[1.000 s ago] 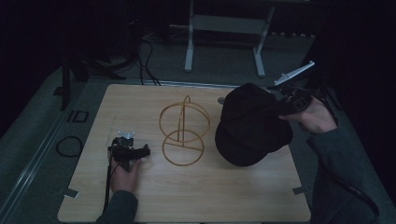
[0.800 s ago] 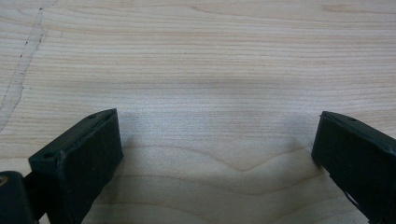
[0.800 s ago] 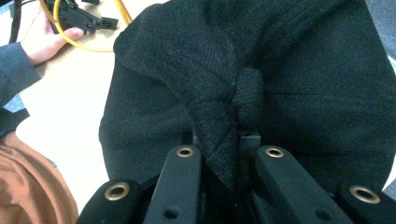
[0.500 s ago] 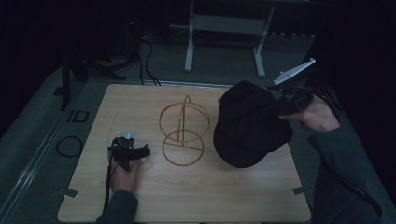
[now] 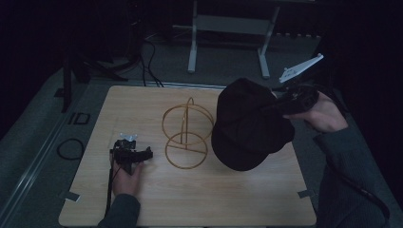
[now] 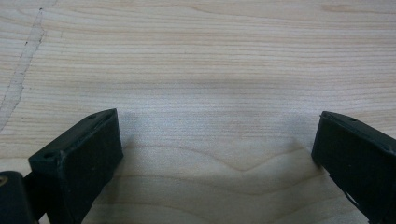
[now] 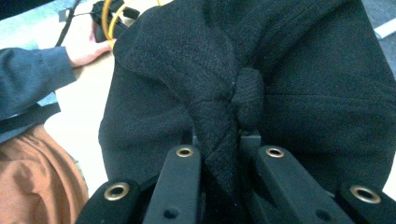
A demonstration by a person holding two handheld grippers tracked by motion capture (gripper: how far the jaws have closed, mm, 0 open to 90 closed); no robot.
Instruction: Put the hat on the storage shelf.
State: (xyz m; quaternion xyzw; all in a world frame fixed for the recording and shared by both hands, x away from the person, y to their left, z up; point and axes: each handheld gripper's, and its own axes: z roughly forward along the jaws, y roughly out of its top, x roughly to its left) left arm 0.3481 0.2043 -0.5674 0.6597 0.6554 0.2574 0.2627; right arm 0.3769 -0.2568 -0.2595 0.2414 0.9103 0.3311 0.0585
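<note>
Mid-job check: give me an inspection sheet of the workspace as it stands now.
Surface: light wooden table, bare apart from the items below.
Job's things: black hat lifted off the table; gold wire stand upright at the centre, nothing on it.
Clutter: nothing seen.
Grippers: right hand-held gripper shut on a fold of the hat; left hand-held gripper open, low over bare wood.
Cables: one trails from the left hand-held gripper along the forearm; a loop on the floor.
Surroundings: dark; grey frame legs behind the table.
</note>
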